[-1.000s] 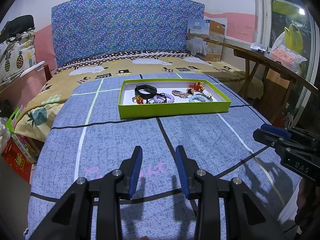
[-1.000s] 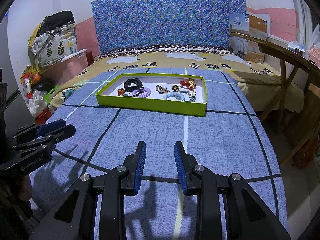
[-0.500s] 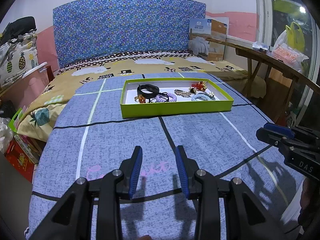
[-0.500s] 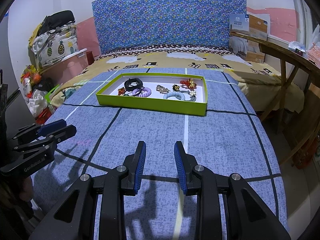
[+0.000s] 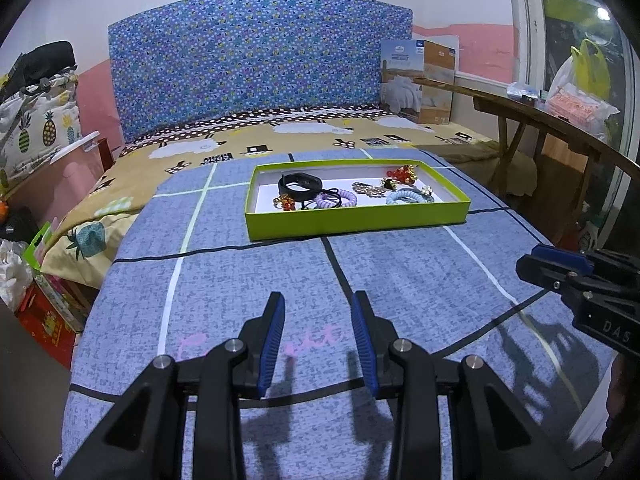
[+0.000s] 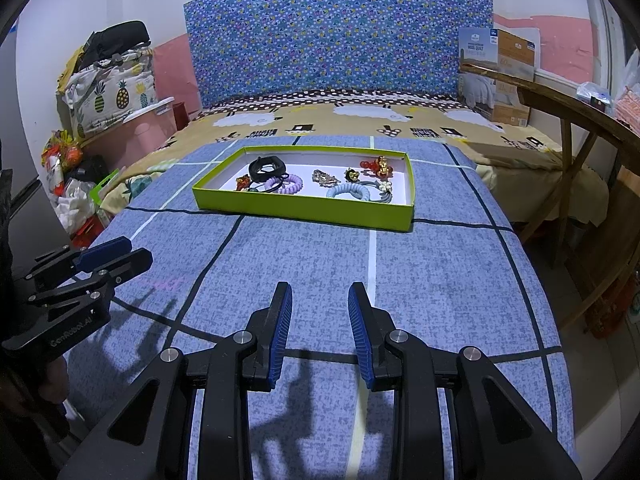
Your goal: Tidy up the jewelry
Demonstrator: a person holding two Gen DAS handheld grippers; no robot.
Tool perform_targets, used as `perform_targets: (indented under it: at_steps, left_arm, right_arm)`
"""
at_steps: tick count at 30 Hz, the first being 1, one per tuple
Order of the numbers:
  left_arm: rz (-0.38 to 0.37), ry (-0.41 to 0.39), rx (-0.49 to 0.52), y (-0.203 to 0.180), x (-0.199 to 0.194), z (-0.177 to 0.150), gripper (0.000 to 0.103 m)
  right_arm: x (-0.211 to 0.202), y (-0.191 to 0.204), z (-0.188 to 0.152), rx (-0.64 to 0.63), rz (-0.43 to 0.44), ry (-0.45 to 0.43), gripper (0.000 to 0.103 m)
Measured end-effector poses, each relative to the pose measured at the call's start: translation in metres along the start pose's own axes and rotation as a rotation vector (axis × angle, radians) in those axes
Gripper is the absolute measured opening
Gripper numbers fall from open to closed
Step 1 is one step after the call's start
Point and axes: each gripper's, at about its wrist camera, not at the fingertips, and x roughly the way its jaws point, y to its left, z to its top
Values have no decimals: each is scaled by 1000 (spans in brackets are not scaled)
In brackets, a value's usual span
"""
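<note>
1. The left gripper (image 5: 318, 316) is held with its jaws apart and nothing between them; the right gripper (image 6: 319, 306) is likewise parted and empty. Both are poised above the blue bedspread (image 6: 440, 280).
2. "DAS" is read on the right gripper's side in the left wrist view, and "GenRobot.AI" on the left gripper's side in the right wrist view.
3. The lime-green tray (image 5: 356, 222) is seen well ahead of both grippers, farther up the bed.
4. Inside it are laid a black band (image 5: 300, 181), a purple coil hair tie (image 6: 289, 185), a light-blue coil hair tie (image 6: 347, 191), a red beaded ornament (image 5: 403, 173) and smaller gold pieces.
5. A cardboard box (image 6: 496, 76) is stood by the headboard; its print is too small to read.
</note>
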Motion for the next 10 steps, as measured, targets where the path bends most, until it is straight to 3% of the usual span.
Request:
perform_targets:
  at_steps: [10]
  left_arm:
    - [-6,-12,-2,-1,-2,-1,36]
  right_arm:
    - [-2,-1,-1,1,-2,-4,30]
